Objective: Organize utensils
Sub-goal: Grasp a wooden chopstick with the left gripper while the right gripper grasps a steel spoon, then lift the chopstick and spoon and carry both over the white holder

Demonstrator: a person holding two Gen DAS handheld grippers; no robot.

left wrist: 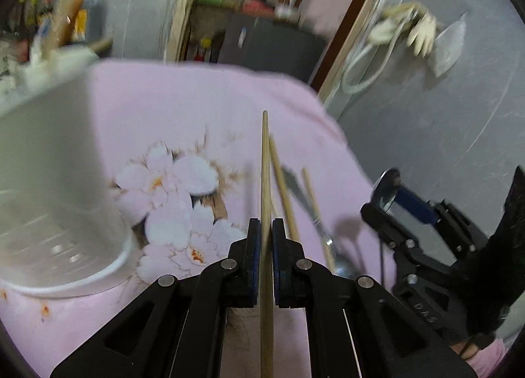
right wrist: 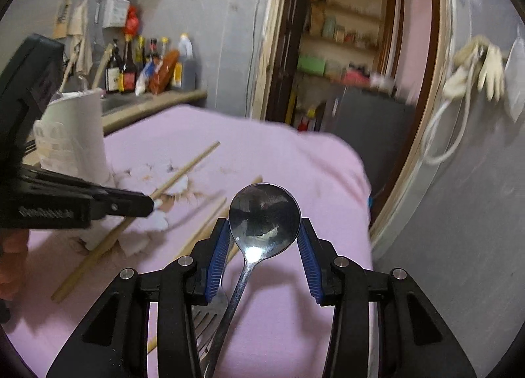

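My left gripper is shut on a wooden chopstick that points forward above the pink cloth; it shows from the side in the right wrist view. A white utensil holder stands to its left, also in the right wrist view. My right gripper holds a steel spoon, its bowl wedged between the spread jaws and raised above the table. In the left wrist view the right gripper is at the right. Loose chopsticks, a knife and a spoon lie on the cloth.
The table is covered by a pink flowered cloth. A fork lies under my right gripper. Sauce bottles stand on a counter behind. An open doorway with shelves is at the back, and gloves hang on the grey wall.
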